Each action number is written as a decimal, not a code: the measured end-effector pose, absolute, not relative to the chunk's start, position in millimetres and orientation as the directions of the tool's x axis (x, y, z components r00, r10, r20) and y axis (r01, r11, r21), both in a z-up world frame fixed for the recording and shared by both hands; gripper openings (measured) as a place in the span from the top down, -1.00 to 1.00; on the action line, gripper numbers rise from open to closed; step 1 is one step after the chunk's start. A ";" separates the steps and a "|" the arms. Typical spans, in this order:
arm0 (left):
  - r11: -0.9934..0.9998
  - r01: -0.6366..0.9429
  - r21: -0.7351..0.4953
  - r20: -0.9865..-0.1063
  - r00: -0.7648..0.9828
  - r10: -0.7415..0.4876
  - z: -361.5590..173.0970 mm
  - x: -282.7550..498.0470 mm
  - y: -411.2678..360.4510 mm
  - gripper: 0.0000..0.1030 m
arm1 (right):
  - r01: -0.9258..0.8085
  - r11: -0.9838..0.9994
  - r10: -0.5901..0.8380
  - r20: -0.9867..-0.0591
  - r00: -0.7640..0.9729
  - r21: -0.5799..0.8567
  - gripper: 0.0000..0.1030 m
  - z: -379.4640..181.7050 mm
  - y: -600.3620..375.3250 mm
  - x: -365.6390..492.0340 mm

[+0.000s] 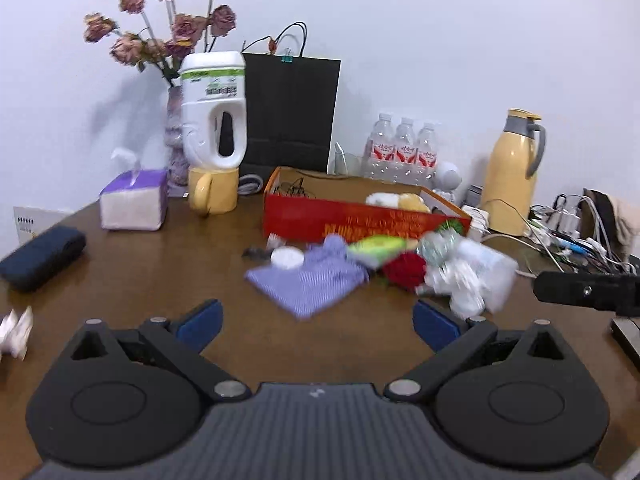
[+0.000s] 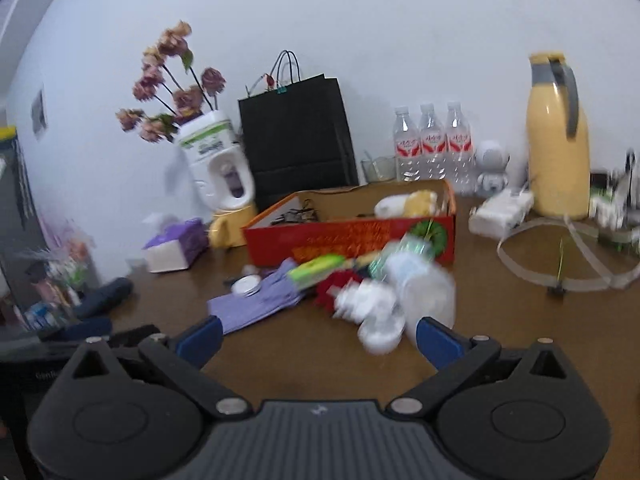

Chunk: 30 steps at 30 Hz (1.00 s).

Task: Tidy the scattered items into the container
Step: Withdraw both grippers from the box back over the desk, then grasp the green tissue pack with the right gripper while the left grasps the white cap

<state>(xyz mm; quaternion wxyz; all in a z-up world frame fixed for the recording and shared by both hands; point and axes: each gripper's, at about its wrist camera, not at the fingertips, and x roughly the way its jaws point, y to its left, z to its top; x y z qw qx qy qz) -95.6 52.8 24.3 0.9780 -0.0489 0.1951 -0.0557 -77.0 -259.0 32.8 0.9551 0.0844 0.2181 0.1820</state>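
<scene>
Both the left gripper and right gripper are holding their jaws wide apart and empty, the scattered pile and open red cardboard box lying ahead on the brown wooden surface.

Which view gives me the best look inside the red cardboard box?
The right wrist view: it looks into the red cardboard box, showing its inner floor and the white and yellow soft items. The left wrist view shows the same box lower on, mostly its front wall.

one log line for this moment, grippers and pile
left gripper open, empty | right gripper open, empty | pile of items on table, in front of red box
</scene>
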 end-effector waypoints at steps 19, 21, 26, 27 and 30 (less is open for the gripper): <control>0.999 0.020 0.030 -0.504 0.864 -0.002 21.5 9.7 58.2 -0.95 | -0.356 0.933 0.341 -0.462 0.818 0.057 -0.90 29.0 -200.2 23.7; 0.998 0.047 0.033 -0.525 0.851 -0.023 24.4 32.9 58.5 -0.80 | -0.385 0.922 0.356 -0.482 0.800 0.040 -0.87 29.4 -187.1 50.6; 0.991 0.131 0.014 -0.551 0.828 -0.101 23.6 78.5 56.9 -0.48 | -0.411 0.910 0.329 -0.526 0.784 -0.045 -0.85 24.3 -166.0 106.8; 0.990 0.142 0.014 -0.561 0.821 -0.110 21.1 88.2 56.2 -0.41 | -0.418 0.907 0.327 -0.545 0.772 -0.048 -0.84 22.0 -163.8 117.6; 0.989 0.145 -0.003 -0.597 0.793 -0.118 13.2 108.6 56.1 -0.33 | -0.441 0.897 0.347 -0.581 0.736 -0.024 -0.84 15.6 -161.6 139.1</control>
